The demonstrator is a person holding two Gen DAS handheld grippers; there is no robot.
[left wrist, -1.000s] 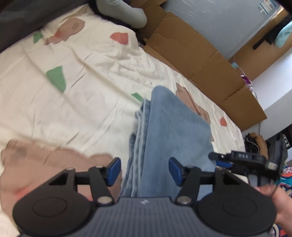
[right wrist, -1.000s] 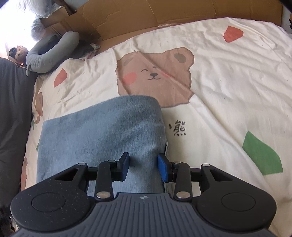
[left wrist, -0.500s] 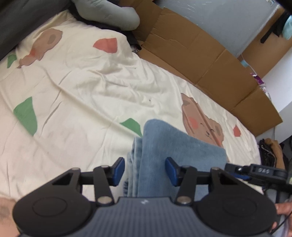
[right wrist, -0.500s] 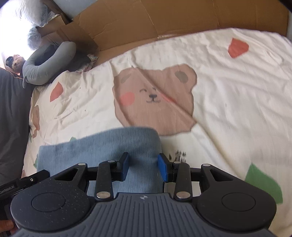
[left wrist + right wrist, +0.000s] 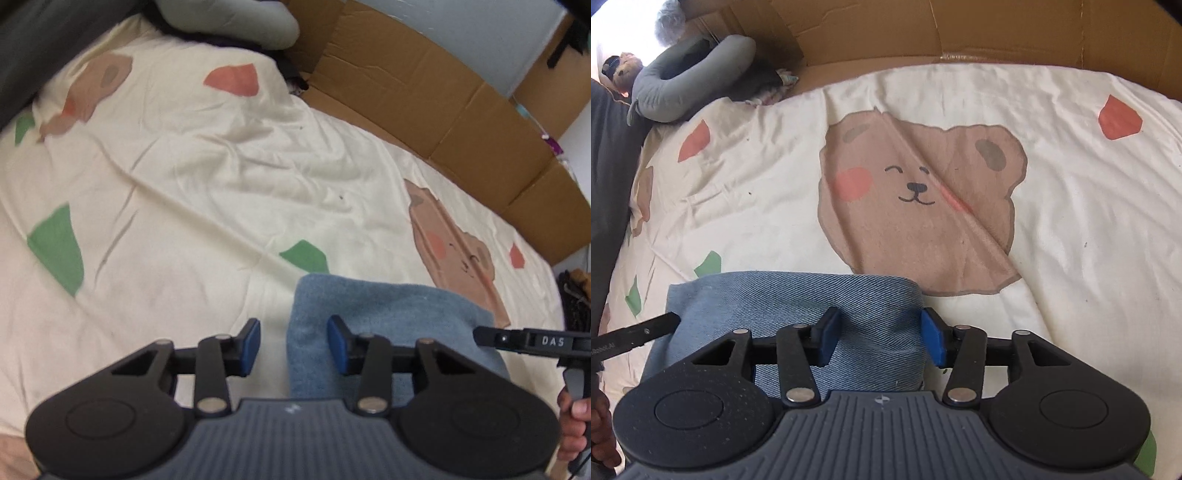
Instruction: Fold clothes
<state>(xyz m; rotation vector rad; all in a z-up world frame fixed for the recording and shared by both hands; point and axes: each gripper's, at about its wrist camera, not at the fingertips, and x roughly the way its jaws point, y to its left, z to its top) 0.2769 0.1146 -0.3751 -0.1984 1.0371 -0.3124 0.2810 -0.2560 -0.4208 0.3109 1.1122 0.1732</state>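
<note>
We see folded jeans (image 5: 798,295) on the bed's bear-print sheet (image 5: 1071,221), cardboard (image 5: 424,92) along the wall. Left gripper (image 5: 293,345) has been narrowing over their edge, right gripper (image 5: 879,338) widening; neither grips.

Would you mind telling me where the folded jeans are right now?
The folded jeans lie on the bedsheet, low in both views, just below the bear print.

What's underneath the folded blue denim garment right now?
The folded blue denim garment lies on the cream bear-print bedsheet, overlapping the brown bear print's lower edge. Whatever lies beneath the folds is covered.
</note>
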